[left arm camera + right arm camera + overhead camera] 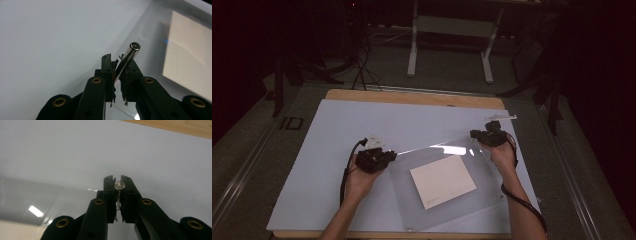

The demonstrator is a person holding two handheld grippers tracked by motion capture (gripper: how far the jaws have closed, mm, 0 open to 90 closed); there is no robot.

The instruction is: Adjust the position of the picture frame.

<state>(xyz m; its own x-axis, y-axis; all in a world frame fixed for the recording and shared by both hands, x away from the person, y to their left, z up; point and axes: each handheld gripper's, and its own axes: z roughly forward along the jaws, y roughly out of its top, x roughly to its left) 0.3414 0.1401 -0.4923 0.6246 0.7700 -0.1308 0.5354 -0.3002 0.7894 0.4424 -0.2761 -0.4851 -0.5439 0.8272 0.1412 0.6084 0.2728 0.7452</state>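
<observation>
Gripping a clear plastic sheet (447, 185) by its far edge, the left hand-held gripper (379, 159) had its jaws clamped on a small metal pin (128, 56) at the sheet's left corner. The right hand-held gripper (488, 136) was closed on another metal stud (119, 185) at the right corner. That far edge was raised off the pale blue surface (362, 125), and a cream paper sheet (443, 181) lay beneath the plastic.
</observation>
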